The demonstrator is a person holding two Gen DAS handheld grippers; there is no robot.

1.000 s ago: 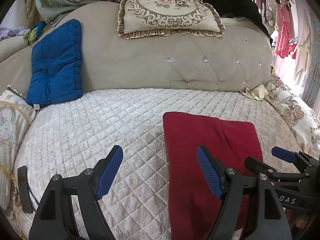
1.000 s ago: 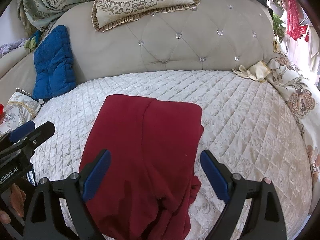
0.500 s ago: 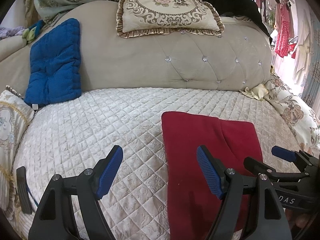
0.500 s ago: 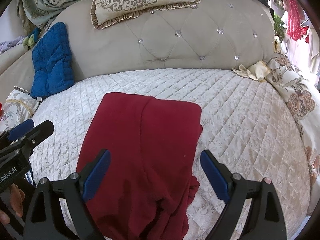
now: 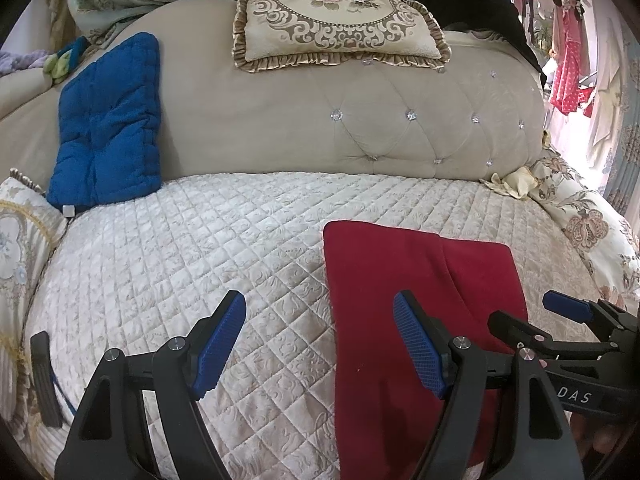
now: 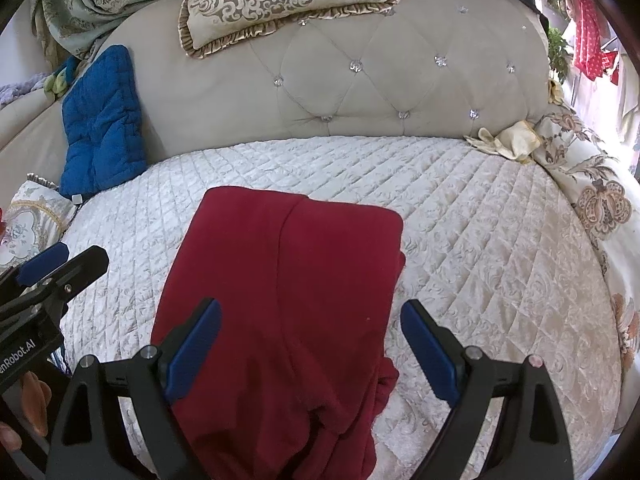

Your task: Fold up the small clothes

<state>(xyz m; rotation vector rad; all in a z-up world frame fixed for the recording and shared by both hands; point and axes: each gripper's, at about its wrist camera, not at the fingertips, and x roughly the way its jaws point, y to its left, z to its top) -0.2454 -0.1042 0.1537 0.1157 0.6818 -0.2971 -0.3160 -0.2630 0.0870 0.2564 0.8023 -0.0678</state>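
Note:
A dark red garment [image 6: 288, 288] lies flat on the quilted cream bedspread [image 6: 480, 248], folded lengthwise with a seam down its middle and a rumpled near end. In the left wrist view the red garment [image 5: 400, 280] sits right of centre. My left gripper [image 5: 320, 344] hovers open over the garment's left edge, its right finger above the cloth. My right gripper [image 6: 312, 344] is open above the garment's near half, nothing between its blue pads. Each gripper shows at the edge of the other's view: the right gripper [image 5: 568, 320], the left gripper [image 6: 52, 268].
A tufted beige headboard [image 5: 360, 128] curves behind the bed. A blue cushion [image 5: 108, 124] leans at the left, and an ornate pillow [image 5: 336, 12] rests on top. Floral pillows [image 6: 600, 200] line the right edge. A crumpled pale cloth [image 6: 508, 140] lies back right.
Both views have shifted only slightly; the grippers stay open above the garment, which has not moved.

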